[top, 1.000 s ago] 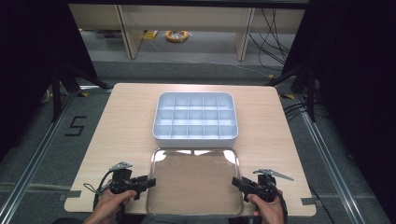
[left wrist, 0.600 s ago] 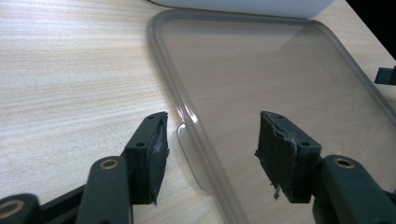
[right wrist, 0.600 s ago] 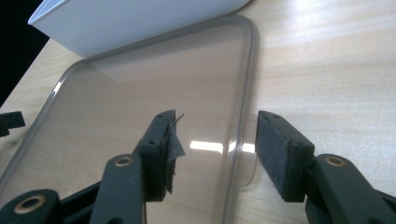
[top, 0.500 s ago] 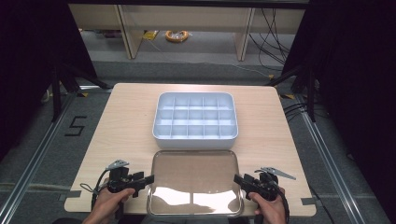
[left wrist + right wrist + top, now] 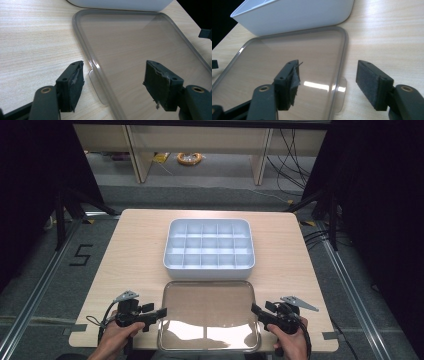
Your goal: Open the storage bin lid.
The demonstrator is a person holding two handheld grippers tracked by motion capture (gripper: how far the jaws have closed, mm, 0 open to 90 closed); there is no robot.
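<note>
Clearly both grippers, left point(image 5: 161, 312) and right point(image 5: 254, 308), gape empty astride the clear lid point(image 5: 209, 312) lying at 6 o'clock on the worktop point(image 5: 135, 245), whose thin slick rim could slip out if pinched unevenly.

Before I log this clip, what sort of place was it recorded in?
Probably a lab data-collection station: a wooden table ringed by black curtains, a floor marking "5", and loose cables by shelving behind.
</note>
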